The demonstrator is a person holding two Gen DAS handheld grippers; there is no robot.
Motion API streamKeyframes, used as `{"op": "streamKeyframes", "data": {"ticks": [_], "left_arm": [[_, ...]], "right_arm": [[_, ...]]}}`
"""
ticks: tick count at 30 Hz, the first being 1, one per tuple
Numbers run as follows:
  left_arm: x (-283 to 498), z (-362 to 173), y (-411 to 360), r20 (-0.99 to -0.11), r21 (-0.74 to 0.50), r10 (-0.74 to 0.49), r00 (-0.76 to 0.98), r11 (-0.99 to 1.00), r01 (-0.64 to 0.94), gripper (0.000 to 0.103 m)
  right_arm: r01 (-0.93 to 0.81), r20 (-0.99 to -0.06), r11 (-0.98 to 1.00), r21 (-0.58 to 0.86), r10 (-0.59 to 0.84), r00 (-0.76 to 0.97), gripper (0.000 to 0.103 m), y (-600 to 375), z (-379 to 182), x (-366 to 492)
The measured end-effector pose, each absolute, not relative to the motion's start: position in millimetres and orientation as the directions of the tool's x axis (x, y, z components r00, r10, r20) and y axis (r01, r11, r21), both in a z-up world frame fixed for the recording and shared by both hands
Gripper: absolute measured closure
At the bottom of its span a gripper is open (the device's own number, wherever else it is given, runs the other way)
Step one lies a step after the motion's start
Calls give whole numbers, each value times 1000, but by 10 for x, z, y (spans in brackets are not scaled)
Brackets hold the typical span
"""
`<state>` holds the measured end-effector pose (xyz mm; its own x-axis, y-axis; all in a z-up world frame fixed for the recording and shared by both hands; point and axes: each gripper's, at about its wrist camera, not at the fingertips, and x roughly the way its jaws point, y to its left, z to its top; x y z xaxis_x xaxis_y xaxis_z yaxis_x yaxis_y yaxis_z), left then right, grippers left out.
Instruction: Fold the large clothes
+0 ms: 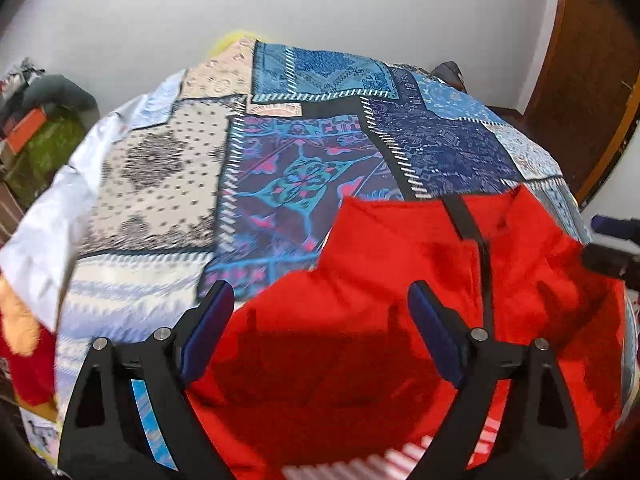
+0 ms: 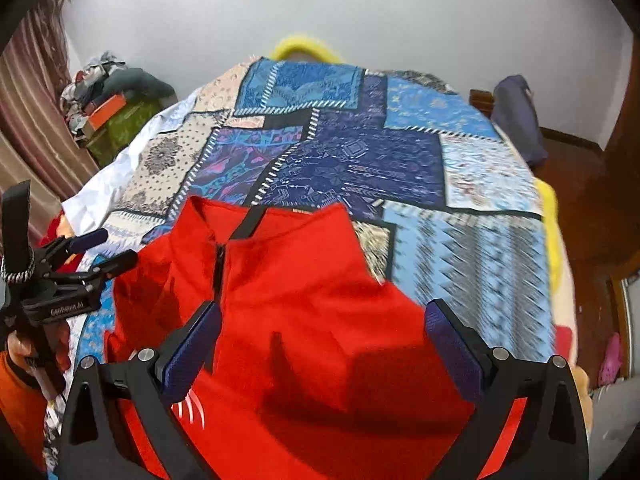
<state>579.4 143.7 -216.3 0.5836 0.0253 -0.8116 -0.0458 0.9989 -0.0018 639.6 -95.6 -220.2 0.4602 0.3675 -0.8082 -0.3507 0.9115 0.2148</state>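
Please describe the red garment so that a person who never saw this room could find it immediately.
A patchwork bedspread in blues and beige covers the bed. At its near end lies the red garment, collar toward the wall. Alone in plain red, it has a short black zipper.

Our left gripper (image 1: 320, 316) is black plastic with triangular cut-outs in the finger arms, silver round screws at the joints, and dark blue textured pads (image 1: 210, 332). Our right gripper (image 2: 322, 340) has the same build: black arms, silver screws, blue ribbed pads (image 2: 192, 354). In the right wrist view we see white lettering on the left unit's black body, a braided cord, and an orange sleeve (image 2: 18, 404).
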Motion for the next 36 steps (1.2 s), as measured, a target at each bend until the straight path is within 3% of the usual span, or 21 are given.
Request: {"op": "streamKeyframes", "data": {"ticks": [6, 11, 12, 13, 15, 16, 17, 18, 19, 21, 30, 36], "left_arm": [[6139, -2506, 1425, -842, -41, -13, 539, 998, -39, 14], [6224, -2653, 1486, -832, -175, -116, 543, 983, -58, 16], [6230, -2682, 1518, -828, -224, -155, 539, 972, -65, 23], [6226, -2700, 1535, -823, -257, -180, 539, 964, -70, 26], [6193, -2698, 1518, -811, -286, -207, 546, 956, -62, 43], [6172, -2674, 1492, -811, -274, -198, 550, 960, -58, 48], [6153, -2648, 1452, -814, -252, -184, 551, 966, -49, 61], [6121, -2602, 1394, -820, -215, -163, 549, 976, -31, 75], [6095, -2564, 1364, -822, -191, -150, 549, 981, -18, 80], [5985, -2420, 1293, -822, -142, -121, 556, 990, 5, 88], [5035, -1687, 1116, -765, -8, -67, 640, 995, 95, 89], [4329, -1632, 949, -770, 23, -72, 634, 990, 140, 89]], "right_arm": [[-339, -831, 905, 257, 386, 400, 3, -760, -2541, 6766], [-365, -836, 910, 198, 351, 421, 21, -599, -2689, 6816], [-378, -832, 906, 191, 353, 427, 25, -583, -2683, 6799], [-394, -827, 900, 185, 360, 432, 34, -562, -2667, 6776], [-414, -817, 894, 173, 365, 446, 54, -539, -2631, 6708], [-417, -817, 893, 173, 366, 446, 67, -537, -2618, 6685], [-422, -818, 889, 179, 372, 438, 79, -528, -2599, 6651], [-426, -820, 886, 182, 375, 431, 84, -525, -2583, 6621], [-431, -824, 885, 175, 371, 428, 89, -509, -2549, 6567], [-439, -822, 888, 139, 351, 448, 90, -486, -2464, 6441], [-502, -769, 851, 153, 421, 480, 91, -582, -1825, 5595], [-535, -784, 830, 156, 434, 445, 91, -663, -1776, 4800]]}}
